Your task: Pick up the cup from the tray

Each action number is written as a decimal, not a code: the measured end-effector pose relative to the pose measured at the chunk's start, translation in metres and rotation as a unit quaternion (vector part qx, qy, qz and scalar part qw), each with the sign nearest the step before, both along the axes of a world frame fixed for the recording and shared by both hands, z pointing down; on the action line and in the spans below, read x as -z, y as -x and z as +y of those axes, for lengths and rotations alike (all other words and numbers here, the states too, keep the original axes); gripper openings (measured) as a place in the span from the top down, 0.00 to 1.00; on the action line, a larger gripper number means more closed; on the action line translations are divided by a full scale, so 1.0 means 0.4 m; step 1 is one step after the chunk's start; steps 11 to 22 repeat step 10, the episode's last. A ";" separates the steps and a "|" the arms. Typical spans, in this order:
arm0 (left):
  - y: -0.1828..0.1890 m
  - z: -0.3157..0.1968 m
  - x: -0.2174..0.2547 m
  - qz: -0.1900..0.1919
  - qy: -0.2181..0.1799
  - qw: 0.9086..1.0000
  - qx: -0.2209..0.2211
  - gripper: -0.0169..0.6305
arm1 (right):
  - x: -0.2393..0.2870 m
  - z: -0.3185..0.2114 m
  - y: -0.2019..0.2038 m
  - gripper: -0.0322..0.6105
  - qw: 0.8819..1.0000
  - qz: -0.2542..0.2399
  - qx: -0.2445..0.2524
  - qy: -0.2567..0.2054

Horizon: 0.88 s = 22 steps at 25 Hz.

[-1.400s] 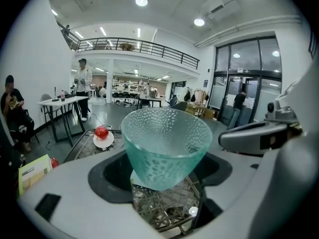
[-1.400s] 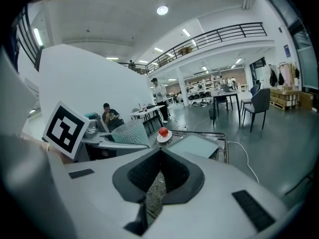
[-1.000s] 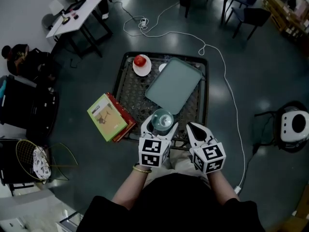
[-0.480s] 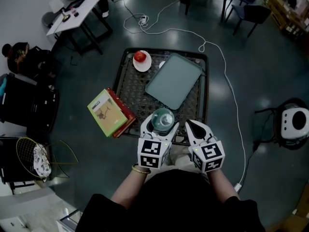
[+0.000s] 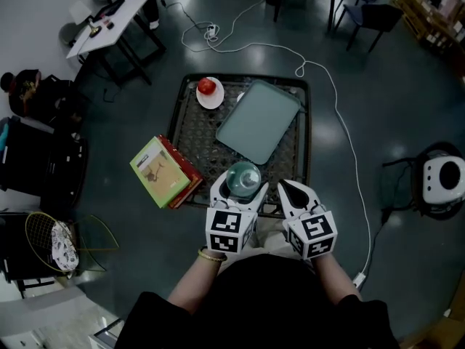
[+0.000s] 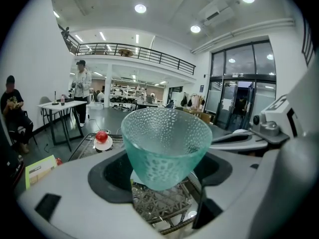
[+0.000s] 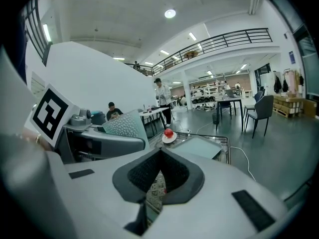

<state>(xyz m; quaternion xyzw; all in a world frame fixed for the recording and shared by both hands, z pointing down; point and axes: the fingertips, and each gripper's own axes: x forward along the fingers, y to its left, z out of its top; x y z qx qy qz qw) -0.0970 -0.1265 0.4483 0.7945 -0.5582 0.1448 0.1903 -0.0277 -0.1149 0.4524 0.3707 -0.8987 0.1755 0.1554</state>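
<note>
Cup [image 6: 166, 146] of pebbled teal glass stands upright, clamped between the jaws of the left gripper [image 5: 240, 189] over the near edge of the mesh table [image 5: 190, 133] — clear of the grey tray [image 5: 260, 122], which lies bare farther back. The right gripper [image 7: 158, 176] hangs just beside it, jaws pressed together on nothing. The pick-up looks done; the next move, by this showing, calls only for a level, steady carry so the glass does not slip. No brand shows — print on the book [image 5: 156, 171] is too small to read.
</note>
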 end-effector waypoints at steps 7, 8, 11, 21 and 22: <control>0.003 -0.011 -0.012 0.002 0.004 1.000 -0.001 0.42 | -0.007 -0.009 -0.001 0.94 1.000 0.000 -0.004 0.002; 0.004 -0.012 -0.013 0.002 0.005 1.000 -0.001 0.42 | -0.008 -0.009 -0.001 0.94 1.000 0.000 -0.005 0.002; 0.006 -0.013 -0.014 0.002 0.006 1.000 0.000 0.42 | -0.009 -0.010 -0.001 0.94 1.000 0.001 -0.005 0.003; 0.006 -0.013 -0.014 0.002 0.006 1.000 0.000 0.42 | -0.009 -0.010 -0.001 0.94 1.000 0.001 -0.005 0.003; 0.006 -0.013 -0.014 0.002 0.006 1.000 0.000 0.42 | -0.009 -0.010 -0.001 0.94 1.000 0.001 -0.005 0.003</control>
